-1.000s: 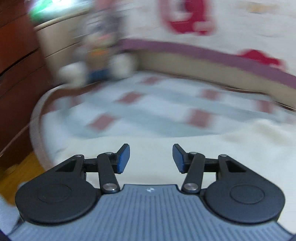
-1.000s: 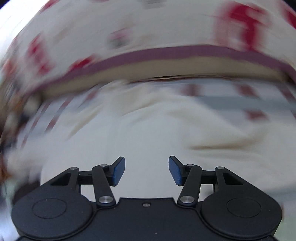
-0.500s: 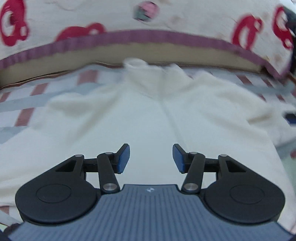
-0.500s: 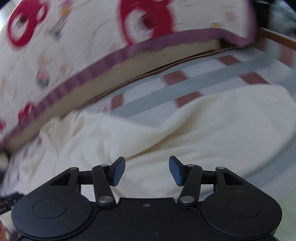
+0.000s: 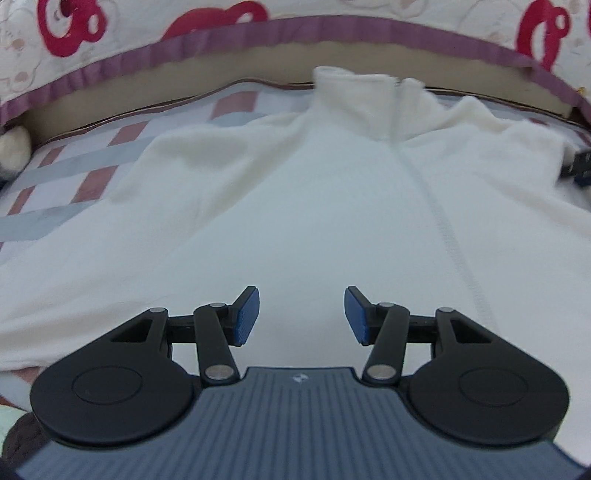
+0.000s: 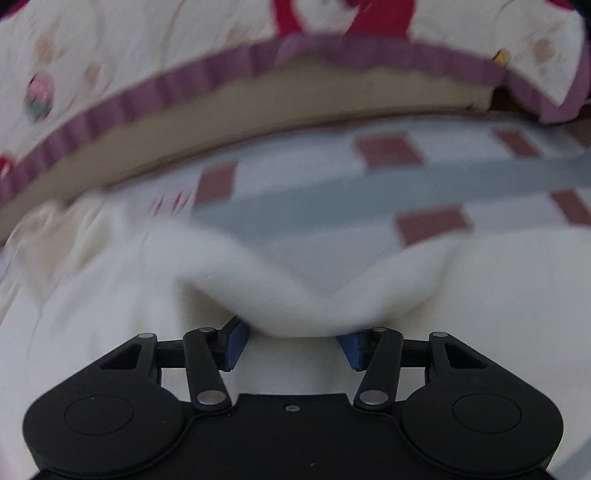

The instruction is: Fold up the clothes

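A cream fleece jacket (image 5: 295,192) with a stand-up collar (image 5: 354,92) and a front seam lies spread flat on the bed. My left gripper (image 5: 301,314) is open and empty, low over the jacket's chest. In the right wrist view the same jacket (image 6: 110,288) shows a raised fold (image 6: 306,295) at its shoulder or sleeve edge. My right gripper (image 6: 293,345) is open, with the fold sitting between and just above its blue pads (image 6: 234,343). The view is blurred, so contact is unclear.
The bed has a white sheet with grey stripes and maroon squares (image 5: 92,162), also seen in the right wrist view (image 6: 424,184). A quilt with red prints and a purple border (image 5: 258,33) lies along the far side. A dark object (image 5: 578,166) sits at the jacket's right edge.
My left gripper swung right from the bed's left end onto the jacket's front and steadied. My right gripper swung along the jacket and dropped low, so the fold now lies between its open fingers.
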Action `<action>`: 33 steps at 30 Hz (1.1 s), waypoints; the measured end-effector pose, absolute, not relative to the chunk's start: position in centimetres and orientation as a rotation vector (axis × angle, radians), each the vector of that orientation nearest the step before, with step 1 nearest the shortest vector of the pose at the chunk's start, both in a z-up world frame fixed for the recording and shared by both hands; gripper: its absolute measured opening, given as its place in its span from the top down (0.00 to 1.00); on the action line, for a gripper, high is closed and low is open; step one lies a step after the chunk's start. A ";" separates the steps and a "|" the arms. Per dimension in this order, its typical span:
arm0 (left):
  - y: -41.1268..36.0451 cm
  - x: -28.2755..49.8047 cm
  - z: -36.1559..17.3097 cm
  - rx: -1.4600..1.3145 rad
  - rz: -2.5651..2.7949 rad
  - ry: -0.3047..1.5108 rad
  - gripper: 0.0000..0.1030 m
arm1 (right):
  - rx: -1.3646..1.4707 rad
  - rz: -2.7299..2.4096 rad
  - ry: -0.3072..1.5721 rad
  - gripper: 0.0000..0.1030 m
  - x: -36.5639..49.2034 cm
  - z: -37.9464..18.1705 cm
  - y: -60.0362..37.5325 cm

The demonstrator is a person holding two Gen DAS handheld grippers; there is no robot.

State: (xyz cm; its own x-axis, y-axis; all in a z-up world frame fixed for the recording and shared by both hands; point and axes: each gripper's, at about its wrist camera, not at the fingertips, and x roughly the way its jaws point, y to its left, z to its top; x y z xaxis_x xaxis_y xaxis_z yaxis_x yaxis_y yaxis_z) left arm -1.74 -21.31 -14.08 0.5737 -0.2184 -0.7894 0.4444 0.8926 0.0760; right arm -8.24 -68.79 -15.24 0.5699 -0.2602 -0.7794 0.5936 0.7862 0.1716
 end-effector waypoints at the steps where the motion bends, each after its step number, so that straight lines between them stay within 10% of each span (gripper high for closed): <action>1: -21.2 -1.5 -14.2 0.291 -0.383 0.877 0.51 | 0.457 -0.549 0.801 0.44 -8.2 -15.7 -69.7; 29: -18.3 -0.7 -14.9 0.260 -0.263 0.884 0.51 | 0.763 -0.894 0.802 0.34 -31.3 -15.1 -82.7; 33: -17.9 -1.3 -14.5 0.258 -0.260 0.886 0.51 | 0.567 -0.902 0.787 0.02 -27.6 -17.5 -82.2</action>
